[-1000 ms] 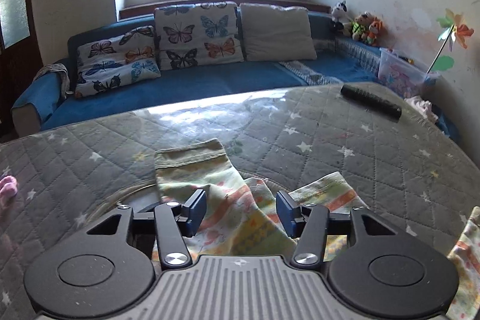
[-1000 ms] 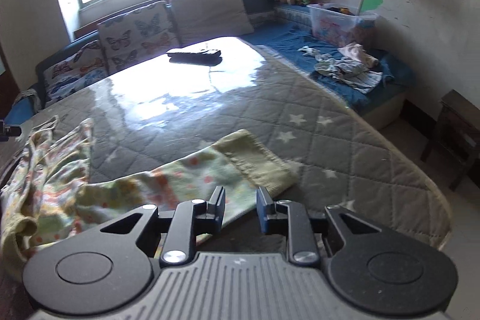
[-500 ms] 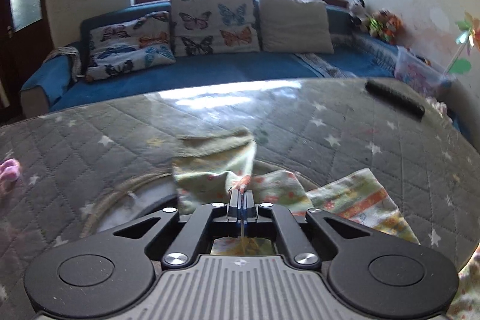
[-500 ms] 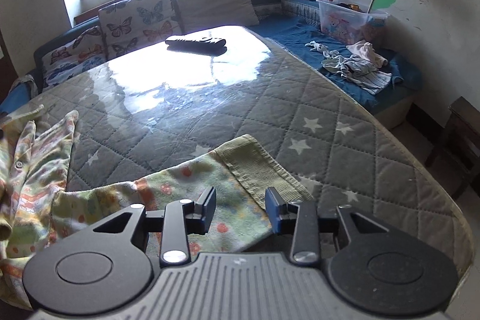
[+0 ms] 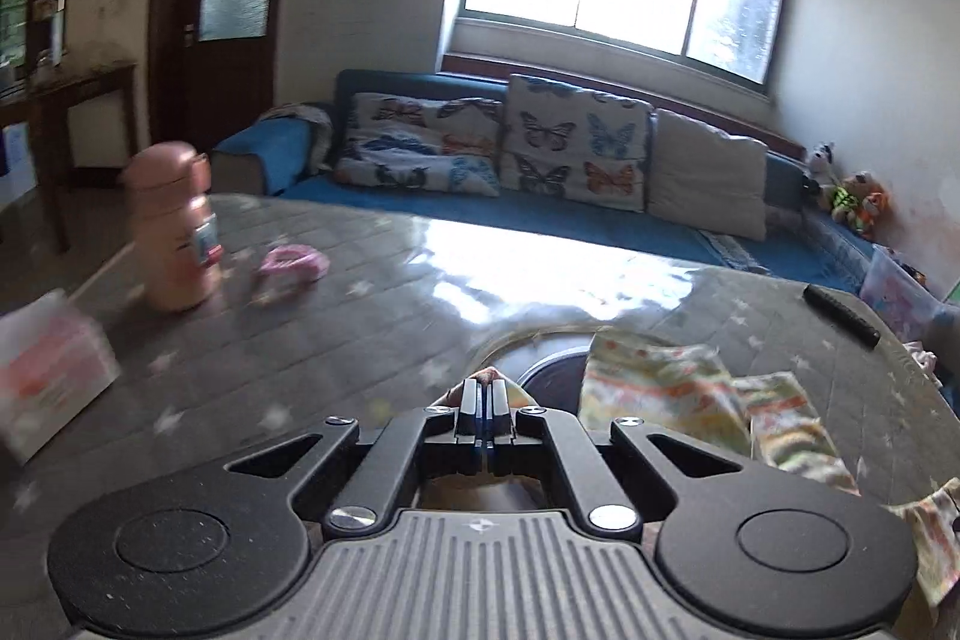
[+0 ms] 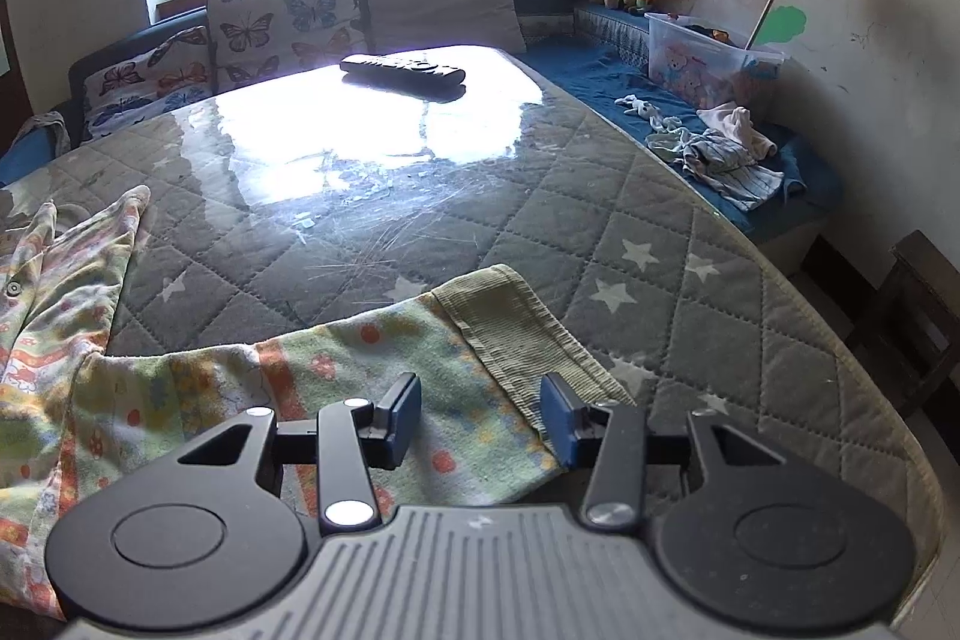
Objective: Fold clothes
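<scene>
**Left tool clamped on the garment, right tool opening over a leg**

My left tool point(image 5: 483, 403) has its jaws pressed together on a small fold of the patterned garment point(image 5: 672, 385), a bit of cloth peeking out just past the tips. The rest of that garment lies crumpled at about 3 o'clock from the tool, on the quilted, star-printed tabletop point(image 5: 360, 316). At 10 o'clock stand a pink bottle point(image 5: 174, 232) and a pink ring-shaped thing point(image 5: 292, 263), both blurred. A black remote point(image 5: 843, 311) lies toward 2 o'clock.

My right tool point(image 6: 480, 415) hangs over one garment leg, its jaws opening. The cloth lies below and between them, but the pads do not press on it. The ribbed cuff point(image 6: 516, 325) sits at 12 o'clock just beyond the tips. The body of the garment spreads toward 9 o'clock.
</scene>
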The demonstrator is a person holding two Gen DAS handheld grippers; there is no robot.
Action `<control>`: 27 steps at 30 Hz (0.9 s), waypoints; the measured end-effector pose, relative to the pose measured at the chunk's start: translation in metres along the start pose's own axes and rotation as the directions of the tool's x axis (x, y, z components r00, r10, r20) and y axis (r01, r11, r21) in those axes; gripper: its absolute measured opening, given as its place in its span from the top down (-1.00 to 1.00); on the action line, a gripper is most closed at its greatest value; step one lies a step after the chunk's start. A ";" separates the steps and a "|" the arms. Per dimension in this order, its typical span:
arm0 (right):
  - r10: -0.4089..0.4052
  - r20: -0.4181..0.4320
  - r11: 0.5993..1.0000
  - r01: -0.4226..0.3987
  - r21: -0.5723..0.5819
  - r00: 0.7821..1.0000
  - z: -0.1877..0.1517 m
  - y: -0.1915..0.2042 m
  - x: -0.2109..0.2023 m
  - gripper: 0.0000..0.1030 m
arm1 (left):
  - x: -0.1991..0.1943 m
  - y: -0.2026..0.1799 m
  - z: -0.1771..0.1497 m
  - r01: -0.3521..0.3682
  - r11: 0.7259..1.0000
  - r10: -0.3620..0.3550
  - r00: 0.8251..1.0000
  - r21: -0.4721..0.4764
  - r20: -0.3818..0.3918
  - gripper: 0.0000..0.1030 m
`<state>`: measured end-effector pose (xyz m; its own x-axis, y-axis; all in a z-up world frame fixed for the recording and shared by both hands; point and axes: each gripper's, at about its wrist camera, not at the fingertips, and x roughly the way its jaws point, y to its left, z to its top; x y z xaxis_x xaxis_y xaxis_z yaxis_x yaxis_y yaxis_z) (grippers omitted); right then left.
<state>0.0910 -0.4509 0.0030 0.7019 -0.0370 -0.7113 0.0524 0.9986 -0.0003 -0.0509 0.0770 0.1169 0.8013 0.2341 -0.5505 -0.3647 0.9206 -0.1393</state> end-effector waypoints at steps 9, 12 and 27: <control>0.023 0.000 0.998 -0.023 -0.051 1.000 0.005 0.014 -0.007 0.12 | -0.019 0.047 -0.056 -0.098 0.995 0.092 0.983 -0.031 -0.159 0.88; 0.053 0.017 0.996 -0.052 -0.072 0.998 0.015 0.024 -0.013 0.12 | -0.021 0.049 -0.049 -0.105 0.994 0.100 0.984 -0.025 -0.148 0.73; 0.298 -0.024 0.940 -0.297 -0.169 0.954 0.060 0.103 0.014 0.17 | 0.064 -0.001 0.001 -0.021 0.996 0.033 0.990 0.084 -0.135 0.20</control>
<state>0.1489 -0.3503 0.0351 0.6685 0.2629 -0.6957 -0.2797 0.9556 0.0923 0.0009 0.0917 0.0830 0.7176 0.2197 -0.6609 -0.3404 0.9385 -0.0576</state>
